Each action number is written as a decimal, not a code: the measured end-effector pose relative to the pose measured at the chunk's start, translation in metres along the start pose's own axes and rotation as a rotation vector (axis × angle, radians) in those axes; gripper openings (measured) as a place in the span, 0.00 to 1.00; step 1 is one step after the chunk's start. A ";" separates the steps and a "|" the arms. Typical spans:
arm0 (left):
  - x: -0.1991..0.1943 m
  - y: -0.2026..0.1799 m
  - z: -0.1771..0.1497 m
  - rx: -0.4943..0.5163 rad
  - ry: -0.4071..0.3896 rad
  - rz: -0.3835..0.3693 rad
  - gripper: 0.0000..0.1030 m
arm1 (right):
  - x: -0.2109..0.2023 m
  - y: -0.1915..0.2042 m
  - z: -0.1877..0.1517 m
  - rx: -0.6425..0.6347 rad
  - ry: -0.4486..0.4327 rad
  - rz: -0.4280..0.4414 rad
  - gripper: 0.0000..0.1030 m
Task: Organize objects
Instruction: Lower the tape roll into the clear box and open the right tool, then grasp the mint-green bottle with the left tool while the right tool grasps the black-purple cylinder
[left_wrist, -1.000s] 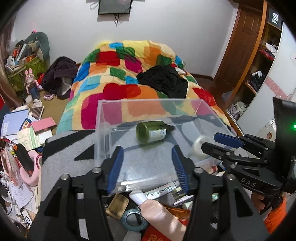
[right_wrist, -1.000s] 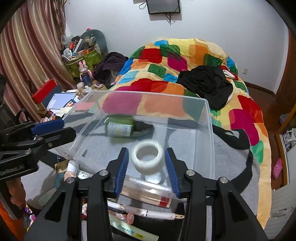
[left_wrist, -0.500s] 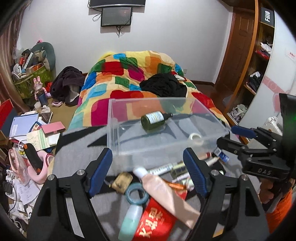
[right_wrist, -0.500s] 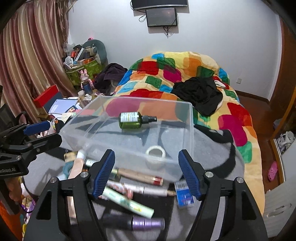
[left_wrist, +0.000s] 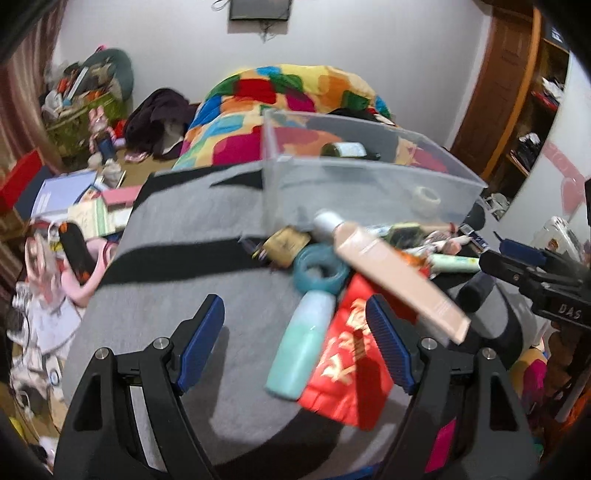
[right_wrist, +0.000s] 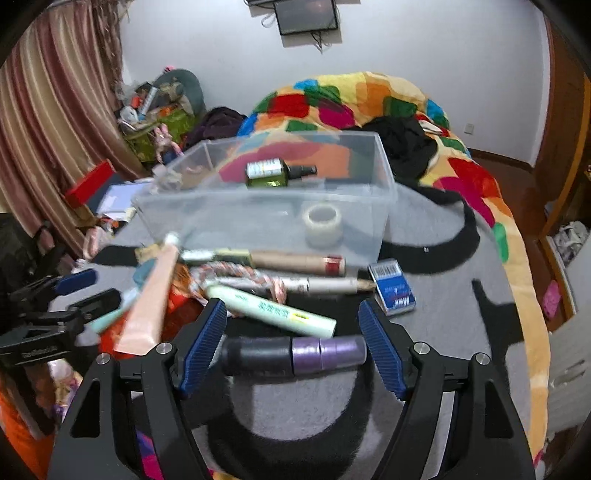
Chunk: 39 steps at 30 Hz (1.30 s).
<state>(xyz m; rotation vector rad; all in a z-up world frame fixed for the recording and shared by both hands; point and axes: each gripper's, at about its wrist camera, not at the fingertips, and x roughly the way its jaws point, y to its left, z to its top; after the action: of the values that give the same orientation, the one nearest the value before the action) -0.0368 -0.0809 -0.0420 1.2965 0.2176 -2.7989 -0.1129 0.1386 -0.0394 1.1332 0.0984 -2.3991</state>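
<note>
On grey blanket (left_wrist: 177, 236), left wrist view: clear bin (left_wrist: 369, 184) at upper centre, holding green bottle (left_wrist: 343, 149) and tape roll (left_wrist: 426, 197). Heap of items just in front of bin: peach tube (left_wrist: 391, 275) lying across teal ring (left_wrist: 321, 269); mint bottle (left_wrist: 301, 350) beside red packet (left_wrist: 351, 369), both below ring. Left gripper (left_wrist: 295, 343) released, jaws having just been opening, spread wide above mint bottle and packet, gripping neither. Right gripper (left_wrist: 524, 266) at right edge, blurred.

Over same blanket (right_wrist: 443, 332), right wrist view: bin (right_wrist: 266, 218) at centre, green bottle (right_wrist: 277, 171) on its side inside, tape roll (right_wrist: 321, 219) near front wall. Along bin front: brown tube (right_wrist: 295, 262), braided rope (right_wrist: 240, 277), pale green tube (right_wrist: 273, 312), blue card of needles (right_wrist: 393, 286) at right. Peach tube (right_wrist: 151, 299) tilted at left. Right gripper (right_wrist: 293, 341) released, jaws having just been opening; black-and-purple cylinder (right_wrist: 291, 356) lying between pads, not pressed. Left gripper (right_wrist: 77, 288) at left edge.
</note>
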 end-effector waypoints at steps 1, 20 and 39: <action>0.001 0.003 -0.004 -0.009 0.003 0.005 0.77 | 0.004 0.001 -0.002 -0.005 0.012 -0.015 0.69; 0.011 -0.002 -0.018 0.054 -0.035 0.086 0.26 | -0.018 -0.027 -0.025 0.112 0.043 0.020 0.74; -0.020 -0.003 -0.010 0.023 -0.111 0.052 0.24 | 0.008 -0.021 -0.020 0.182 0.088 0.068 0.72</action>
<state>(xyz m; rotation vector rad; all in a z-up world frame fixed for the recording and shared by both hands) -0.0168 -0.0764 -0.0324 1.1294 0.1448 -2.8266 -0.1119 0.1590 -0.0613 1.3022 -0.1305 -2.3358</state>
